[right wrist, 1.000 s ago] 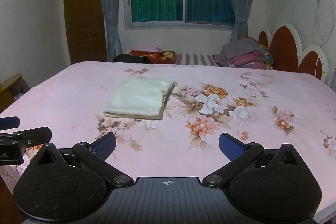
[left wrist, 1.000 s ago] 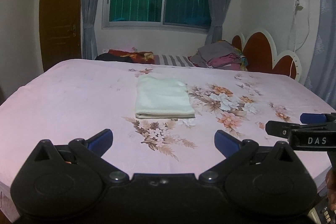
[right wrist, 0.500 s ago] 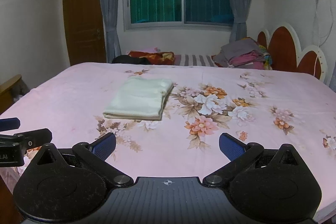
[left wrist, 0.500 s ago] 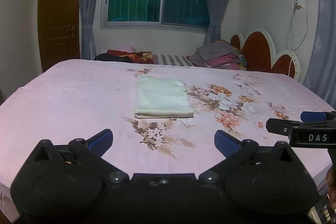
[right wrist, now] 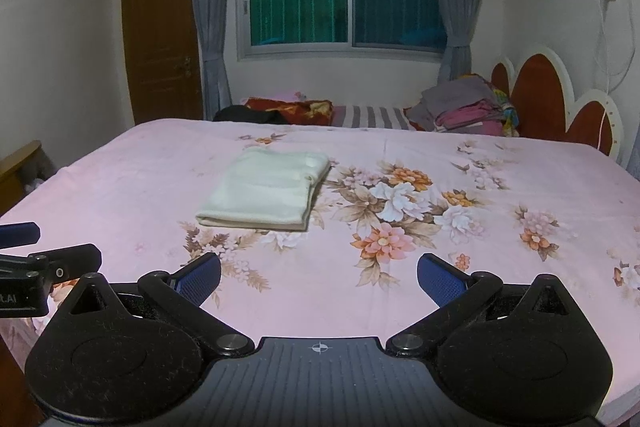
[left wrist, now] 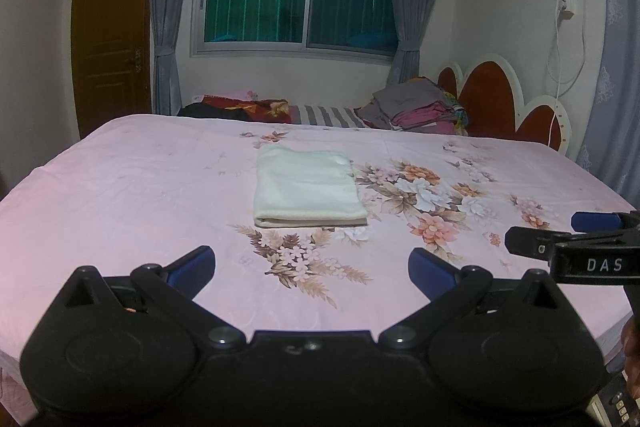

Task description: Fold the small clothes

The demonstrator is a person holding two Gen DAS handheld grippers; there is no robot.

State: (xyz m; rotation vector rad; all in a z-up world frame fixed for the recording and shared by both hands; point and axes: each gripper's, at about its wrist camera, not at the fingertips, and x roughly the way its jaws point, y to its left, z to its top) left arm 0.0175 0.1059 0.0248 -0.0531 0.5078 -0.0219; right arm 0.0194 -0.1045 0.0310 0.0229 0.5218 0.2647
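Note:
A cream folded cloth point(left wrist: 306, 189) lies flat on the pink floral bedsheet point(left wrist: 120, 187), near the middle of the bed. It also shows in the right wrist view point(right wrist: 266, 191). My left gripper point(left wrist: 312, 269) is open and empty, held over the near edge of the bed, well short of the cloth. My right gripper point(right wrist: 319, 277) is open and empty, beside it to the right. Each gripper's tips show at the edge of the other's view, the right one point(left wrist: 560, 235) and the left one point(right wrist: 44, 247).
A pile of folded clothes point(left wrist: 416, 105) and a red blanket point(left wrist: 244, 107) lie at the far side of the bed. A red and white headboard point(left wrist: 500, 99) stands at the right. A window, curtains and a brown door point(left wrist: 110, 39) are behind.
Both grippers have lifted and tilted slightly, so the bed sits a little lower in view. The cloth has not moved.

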